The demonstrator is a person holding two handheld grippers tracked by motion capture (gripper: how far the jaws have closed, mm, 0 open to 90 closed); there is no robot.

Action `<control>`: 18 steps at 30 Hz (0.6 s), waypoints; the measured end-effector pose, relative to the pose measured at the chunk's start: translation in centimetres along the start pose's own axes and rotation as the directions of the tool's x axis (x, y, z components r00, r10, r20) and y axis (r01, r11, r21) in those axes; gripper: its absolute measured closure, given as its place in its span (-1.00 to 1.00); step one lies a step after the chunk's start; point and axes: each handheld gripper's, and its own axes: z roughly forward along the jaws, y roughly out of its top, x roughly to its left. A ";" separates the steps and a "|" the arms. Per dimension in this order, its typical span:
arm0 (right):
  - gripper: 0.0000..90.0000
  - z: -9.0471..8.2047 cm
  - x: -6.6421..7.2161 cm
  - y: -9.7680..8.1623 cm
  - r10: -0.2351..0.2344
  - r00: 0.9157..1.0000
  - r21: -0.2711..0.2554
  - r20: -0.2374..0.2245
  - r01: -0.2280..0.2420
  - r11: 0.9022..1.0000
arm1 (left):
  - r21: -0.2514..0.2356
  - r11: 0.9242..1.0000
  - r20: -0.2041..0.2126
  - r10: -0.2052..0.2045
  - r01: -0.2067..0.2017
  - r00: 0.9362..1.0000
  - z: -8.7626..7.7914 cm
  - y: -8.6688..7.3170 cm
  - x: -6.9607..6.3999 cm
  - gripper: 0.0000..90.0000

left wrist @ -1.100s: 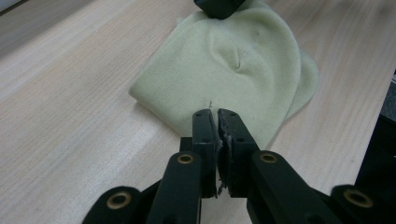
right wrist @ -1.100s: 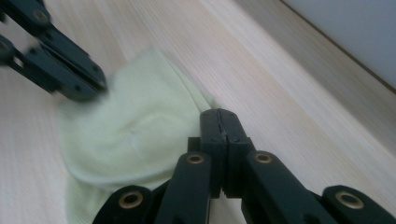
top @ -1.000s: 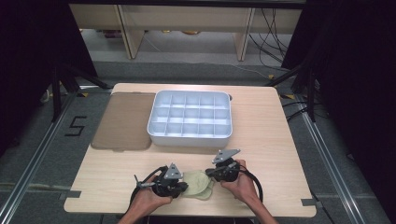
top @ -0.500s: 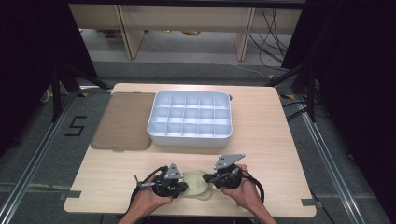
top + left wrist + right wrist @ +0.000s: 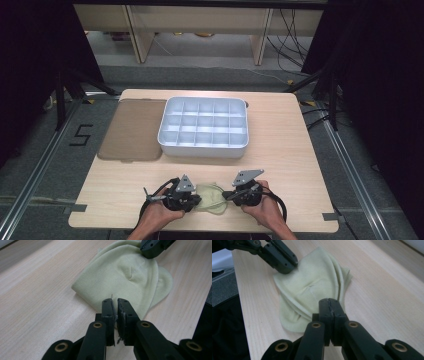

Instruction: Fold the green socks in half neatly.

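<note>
A pale yellow-green folded cloth (image 5: pixel 212 197) lies on the wooden table (image 5: pixel 280 150) near its front edge, between the two hand-held grippers. My left gripper (image 5: pixel 196 200) pinches the cloth's left edge. In the left gripper view the cloth (image 5: pixel 125 277) runs into the nearly closed tips of that gripper (image 5: pixel 114 301). My right gripper (image 5: pixel 227 196) is shut on the opposite edge. In the right gripper view its jaws (image 5: pixel 329 301) meet over the cloth's (image 5: pixel 312 287) border. Each gripper view also shows the other gripper's tips on the cloth's far side.
A white tray (image 5: pixel 202 149) divided into several empty compartments sits mid-table. To its left a flat brown mat (image 5: pixel 132 130) lies against it. Bare wood stretches right of the tray and between tray and cloth. Dark floor with cables surrounds the table.
My right gripper has shifted slightly toward the table's front edge, keeping the cloth's right side with it. The left gripper has stayed put.
</note>
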 end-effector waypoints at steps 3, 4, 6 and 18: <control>1.00 0.0 0.1 -0.2 0.001 1.000 0.003 -0.005 -0.001 1.000 | -0.004 1.000 -0.011 -0.003 0.003 1.000 0.0 0.0 0.0 0.83; 1.00 -0.1 0.3 -0.3 0.004 1.000 0.008 -0.011 -0.004 1.000 | -0.005 1.000 -0.014 -0.003 0.003 1.000 0.0 0.0 0.0 0.82; 0.99 -0.1 0.4 -0.4 0.007 1.000 0.013 -0.010 -0.007 1.000 | -0.011 1.000 -0.031 -0.011 0.011 0.999 0.1 0.0 0.0 0.81; 0.96 -1.6 0.3 1.0 -0.007 1.000 -0.066 0.019 0.008 0.998 | -0.037 0.999 -0.070 -0.011 0.008 0.997 -0.4 0.2 0.2 0.74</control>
